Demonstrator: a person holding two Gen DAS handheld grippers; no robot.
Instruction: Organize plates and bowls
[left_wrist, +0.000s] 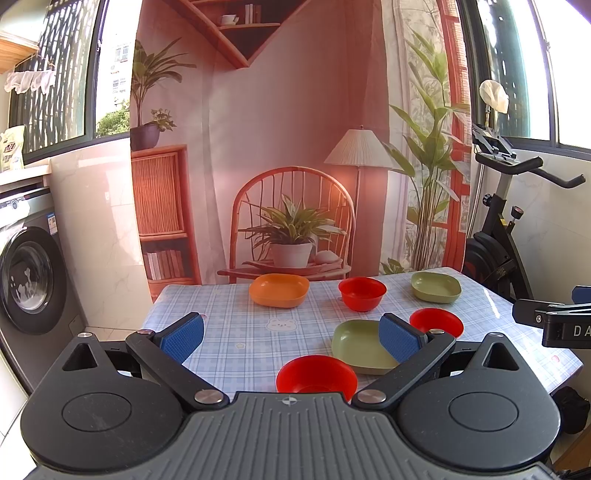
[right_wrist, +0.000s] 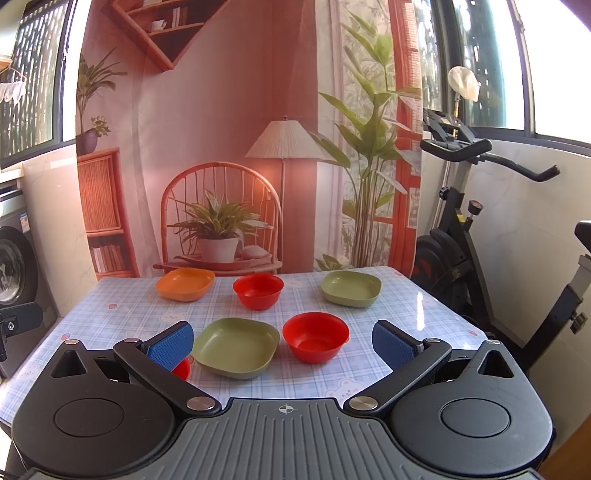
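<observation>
On the blue checked table (left_wrist: 229, 325) stand three red bowls, two green plates and an orange plate. In the left wrist view the nearest red bowl (left_wrist: 316, 373) sits just below my open, empty left gripper (left_wrist: 291, 338), with a green plate (left_wrist: 360, 345) beside it, a second red bowl (left_wrist: 436, 322) to the right, a third red bowl (left_wrist: 362, 293), an orange plate (left_wrist: 279, 290) and a far green plate (left_wrist: 436, 287). My right gripper (right_wrist: 282, 343) is open and empty above the near green plate (right_wrist: 236, 347) and a red bowl (right_wrist: 316, 336).
A washing machine (left_wrist: 29, 280) stands left of the table. An exercise bike (right_wrist: 480, 236) stands at its right. A printed backdrop (left_wrist: 295, 147) hangs behind the far edge. The right gripper's body (left_wrist: 554, 321) shows at the right edge of the left wrist view.
</observation>
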